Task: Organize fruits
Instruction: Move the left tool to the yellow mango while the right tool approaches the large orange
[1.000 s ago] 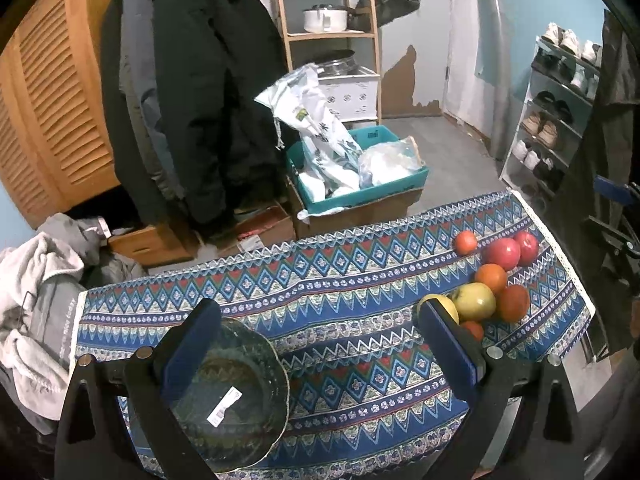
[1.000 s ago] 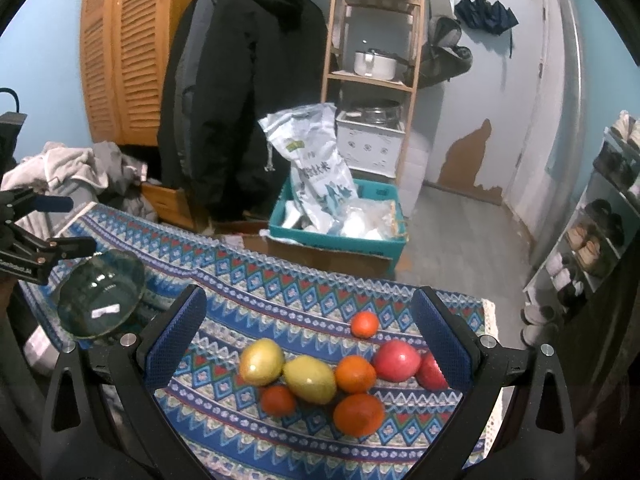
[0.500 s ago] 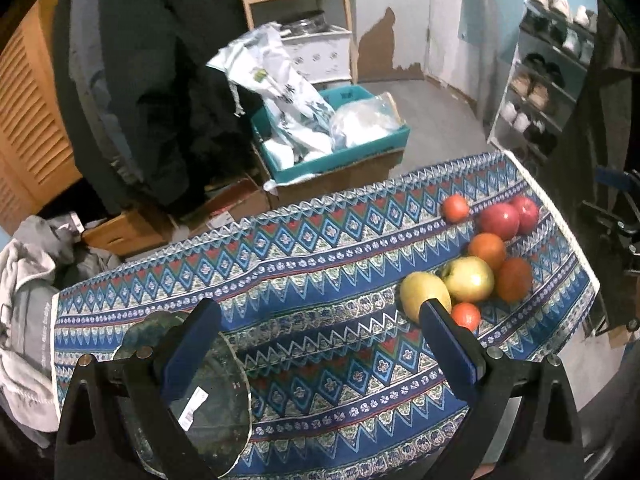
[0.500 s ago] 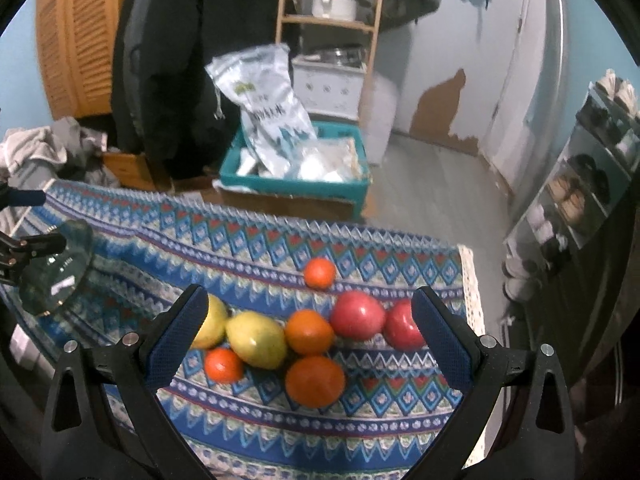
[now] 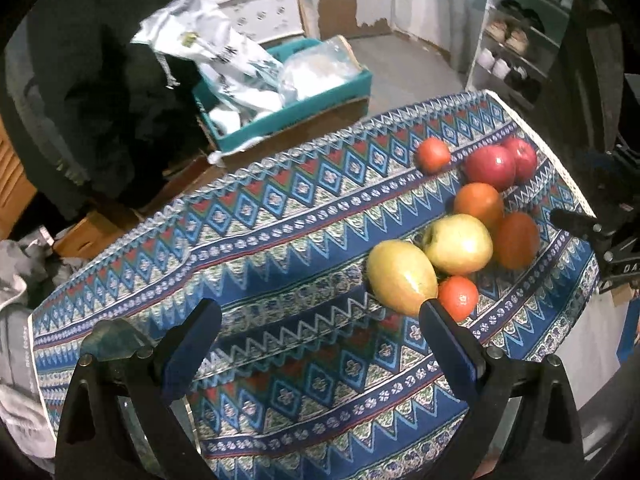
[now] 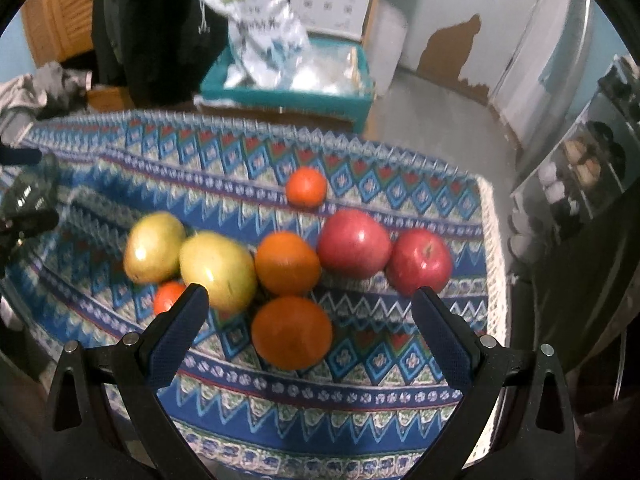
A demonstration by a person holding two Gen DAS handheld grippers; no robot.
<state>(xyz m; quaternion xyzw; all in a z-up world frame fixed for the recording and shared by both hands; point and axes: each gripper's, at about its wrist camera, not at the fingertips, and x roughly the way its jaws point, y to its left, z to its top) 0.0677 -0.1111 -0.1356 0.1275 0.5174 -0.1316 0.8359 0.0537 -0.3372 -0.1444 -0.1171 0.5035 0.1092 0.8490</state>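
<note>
We judge this to be the approach: nothing is lifted yet, and all the fruit sits loose on the patterned tablecloth (image 5: 280, 240) toward the right end of the table.

At the left end, a glass bowl (image 5: 110, 344) shows partly behind our left gripper (image 5: 320, 336), near the table's near-left corner; it looks like the place for the fruit, though that is our guess. The left gripper's fingers are spread wide and hold nothing. Its right finger overlaps the yellow-green mango (image 5: 400, 276) and the small tangerine (image 5: 458, 296) in the view; contact cannot be confirmed.

Further right, our right gripper (image 6: 308, 320) is also spread wide and empty. A large orange (image 6: 292, 332) lies between its fingers, just ahead of them. Beyond it sit a second orange (image 6: 286, 262), a yellow-green apple (image 6: 218, 270), two red apples (image 6: 354, 244) and, nearer the far edge, a lone tangerine (image 6: 306, 186).

The next move, we think, calls for settling the right gripper around the large orange and closing gently, since round fruit rolls.
</note>
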